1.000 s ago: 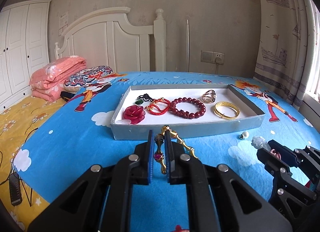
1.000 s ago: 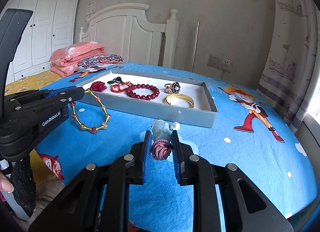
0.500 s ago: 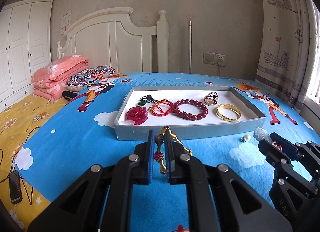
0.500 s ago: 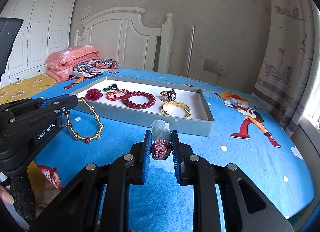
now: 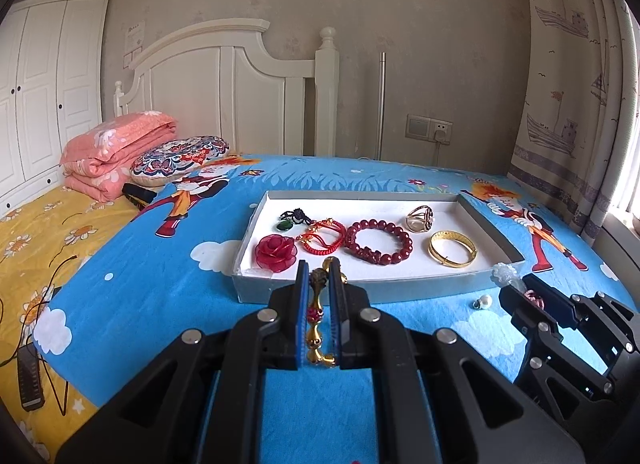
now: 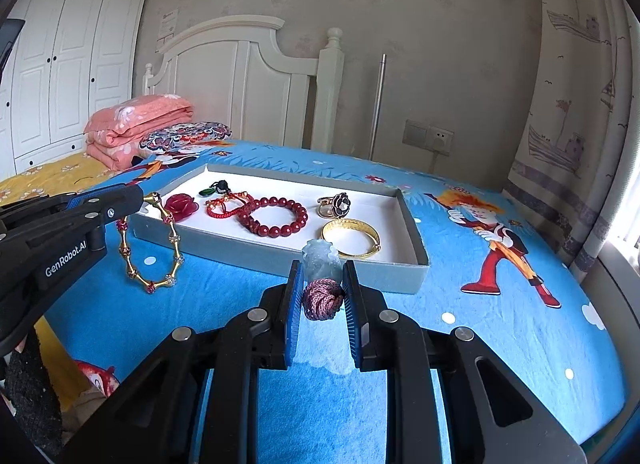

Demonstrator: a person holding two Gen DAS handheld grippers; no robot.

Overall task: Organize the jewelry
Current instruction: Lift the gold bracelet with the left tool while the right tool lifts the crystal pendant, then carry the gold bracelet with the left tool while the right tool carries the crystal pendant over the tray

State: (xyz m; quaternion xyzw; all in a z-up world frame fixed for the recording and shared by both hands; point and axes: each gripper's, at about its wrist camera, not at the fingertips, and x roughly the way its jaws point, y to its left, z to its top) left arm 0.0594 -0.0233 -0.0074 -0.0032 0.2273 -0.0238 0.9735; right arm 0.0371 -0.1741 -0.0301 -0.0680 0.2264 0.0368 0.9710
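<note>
The left gripper (image 5: 319, 306) has its jaws closed on a gold bracelet (image 5: 318, 318), whose links with a red stone run down between the blue pads. Beyond it, on the blue bed (image 5: 160, 288), lies a grey tray (image 5: 360, 291) with a white floor. In the tray, from left to right, are a red rose (image 5: 276, 253), a green pendant on dark cord (image 5: 291, 219), a red cord bracelet (image 5: 323, 238), a red bead bracelet (image 5: 378, 242), a ring (image 5: 420, 218) and a gold bangle (image 5: 453, 252). At the right the right gripper (image 5: 532, 295) holds a pale jade pendant (image 5: 505, 274) beside the tray's near right corner. A pearl (image 5: 483, 301) lies on the bed between the grippers. Pink bedding (image 5: 116, 152) and a pillow (image 5: 180, 160) sit by the headboard (image 5: 240, 88).
</note>
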